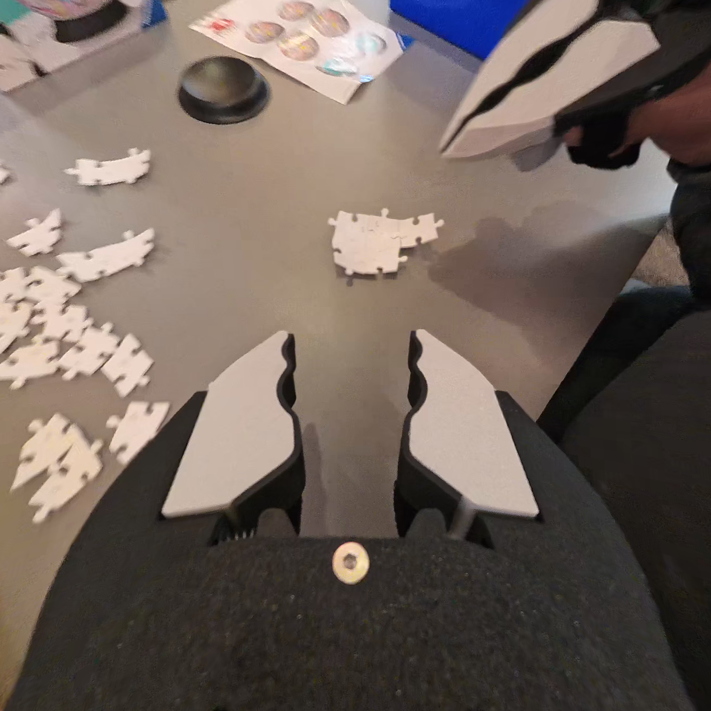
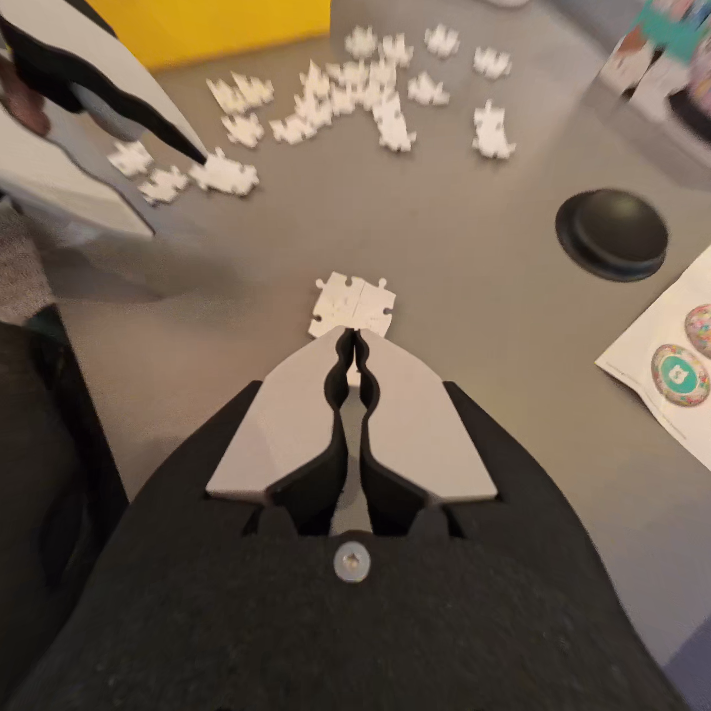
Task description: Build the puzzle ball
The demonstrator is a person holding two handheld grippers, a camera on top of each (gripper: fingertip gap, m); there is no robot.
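My right gripper (image 2: 353, 338), clenched empty, hovers over the joined cluster (image 2: 352, 307). My left gripper (image 1: 349, 338) is spread, empty; it should pinch a loose piece (image 1: 136, 427) by its edge.

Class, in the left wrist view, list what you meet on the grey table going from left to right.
Loose white puzzle pieces → black round stand → joined puzzle section → right gripper, held in a hand.

Grey table (image 1: 238, 200), bearing a black round stand (image 1: 223, 90). Beside the stand, a printed sheet (image 1: 304, 42); nearer than it, joined white pieces (image 1: 379, 242); left of it, loose white pieces (image 1: 69, 334) scattered.
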